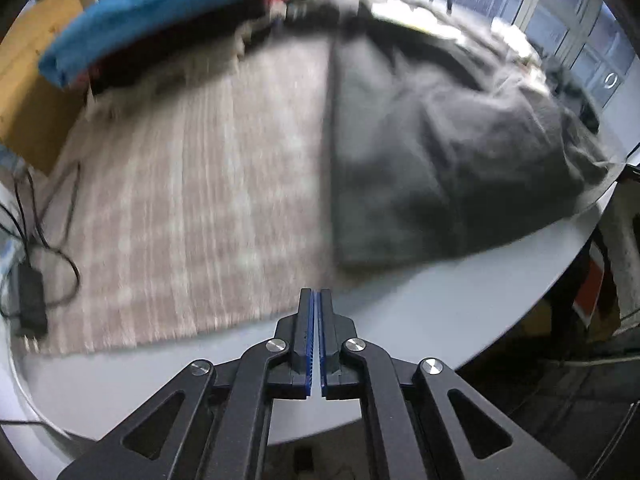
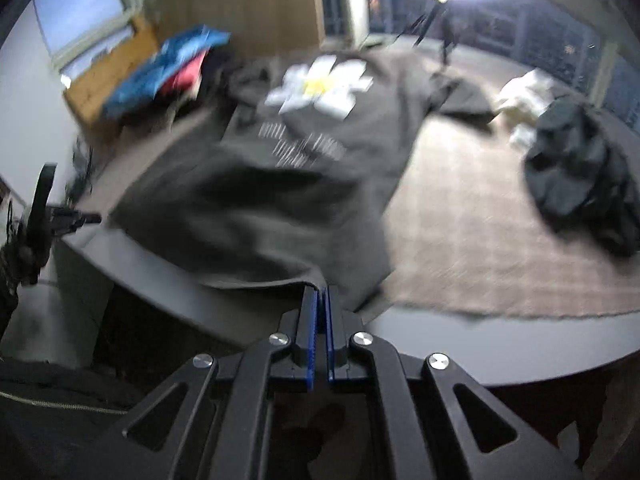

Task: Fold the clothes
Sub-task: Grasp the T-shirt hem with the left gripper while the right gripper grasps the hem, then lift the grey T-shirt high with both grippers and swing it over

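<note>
The dark grey T-shirt (image 2: 256, 200) lay on the plaid cloth (image 2: 480, 240) covering the table (image 2: 440, 344). The right gripper (image 2: 322, 294) pinched its hem. The left gripper (image 1: 316, 296) was closed and empty.

My left wrist camera looks steeply down past closed jaws, close over table edge (image 1: 460, 300). My right one tilts down, near hem. Both share dark grey shirt (image 1: 440, 160) (image 2: 256, 208), checked cloth (image 1: 192, 216) (image 2: 480, 248).
</note>
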`<state>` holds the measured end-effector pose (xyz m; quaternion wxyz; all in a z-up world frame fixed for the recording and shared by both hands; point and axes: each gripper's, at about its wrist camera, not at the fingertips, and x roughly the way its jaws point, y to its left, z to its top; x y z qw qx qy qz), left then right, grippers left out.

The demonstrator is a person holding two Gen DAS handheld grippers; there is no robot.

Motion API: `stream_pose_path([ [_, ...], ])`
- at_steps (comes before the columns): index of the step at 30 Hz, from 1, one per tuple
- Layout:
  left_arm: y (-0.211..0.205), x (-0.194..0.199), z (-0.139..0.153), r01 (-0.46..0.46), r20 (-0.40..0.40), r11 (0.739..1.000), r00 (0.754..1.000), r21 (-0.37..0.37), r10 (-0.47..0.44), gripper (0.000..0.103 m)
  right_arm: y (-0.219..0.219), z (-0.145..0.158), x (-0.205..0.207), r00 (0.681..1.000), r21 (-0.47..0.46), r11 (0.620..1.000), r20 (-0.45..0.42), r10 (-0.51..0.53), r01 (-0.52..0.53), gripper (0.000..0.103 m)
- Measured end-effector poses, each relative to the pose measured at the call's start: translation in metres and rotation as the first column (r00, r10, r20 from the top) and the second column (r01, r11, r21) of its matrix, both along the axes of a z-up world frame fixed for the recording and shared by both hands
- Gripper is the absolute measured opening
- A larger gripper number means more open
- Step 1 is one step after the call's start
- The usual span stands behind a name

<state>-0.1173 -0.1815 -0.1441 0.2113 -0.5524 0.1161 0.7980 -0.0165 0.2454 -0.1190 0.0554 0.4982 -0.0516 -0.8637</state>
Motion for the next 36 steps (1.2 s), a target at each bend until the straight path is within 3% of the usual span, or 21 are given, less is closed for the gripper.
stream_pose_path([
  [2,-0.004,0.005,0.001,0.002,0.008,1.000,1.000,0.003,-0.002,0.002,-0.007,-0.007,-0.001,1.000,0.023,1.000,0.026,0.010,-0.011,0.004],
  [4,0.004,0.018,0.015,0.073,-0.021,0.997,0.997,0.040,-0.072,0.009,-0.007,-0.006,-0.002,0.999,0.026,1.000,0.033,0.014,-0.015,0.004],
  [6,0.024,0.027,0.024,0.157,-0.048,0.987,0.987,0.047,-0.155,0.020,-0.004,0.002,-0.005,1.000,0.007,1.000,0.021,-0.001,0.001,0.004],
  [8,0.049,0.034,0.030,0.244,-0.068,0.968,0.968,0.055,-0.240,0.024,0.001,0.010,-0.006,1.000,-0.001,1.000,0.006,-0.021,0.021,0.004],
  [11,0.082,0.022,0.031,0.294,-0.069,0.953,0.955,0.069,-0.290,0.029,0.001,0.021,-0.006,0.999,0.007,0.999,-0.009,-0.037,0.037,0.004],
  [15,0.106,0.005,0.013,0.290,-0.006,0.955,0.957,0.064,-0.290,0.029,-0.004,0.022,-0.007,0.999,0.031,0.999,-0.014,-0.039,0.039,0.004],
  [17,0.112,0.000,0.001,0.288,0.003,0.957,0.958,-0.014,-0.288,0.026,-0.004,0.023,-0.005,0.999,0.032,0.998,-0.017,-0.048,0.049,0.004],
  [20,0.116,0.000,0.000,0.309,-0.015,0.950,0.951,-0.050,-0.310,0.027,-0.001,0.025,-0.002,0.998,0.029,0.998,-0.026,-0.059,0.060,0.004],
  [22,0.115,0.000,0.000,0.305,-0.014,0.951,0.952,-0.047,-0.306,0.024,0.001,0.026,0.000,0.997,0.030,0.997,-0.031,-0.063,0.064,0.004],
  [24,0.113,0.002,0.000,0.313,-0.028,0.949,0.949,-0.042,-0.314,0.010,0.002,0.025,-0.001,0.997,0.029,0.998,-0.033,-0.063,0.064,0.004],
  [29,0.109,0.005,0.003,0.321,-0.032,0.946,0.946,-0.039,-0.322,0.006,0.006,0.020,-0.004,0.997,0.016,0.998,-0.029,-0.067,0.068,0.004],
  [32,0.094,0.000,0.028,0.261,-0.034,0.962,0.965,0.075,-0.259,0.005,0.010,0.015,-0.005,0.997,0.003,0.997,-0.022,-0.073,0.073,0.004],
  [36,0.058,-0.016,0.092,0.149,-0.099,0.953,0.987,0.265,-0.127,0.005,0.017,0.004,-0.002,0.997,-0.025,0.996,-0.005,-0.082,0.082,0.004],
])
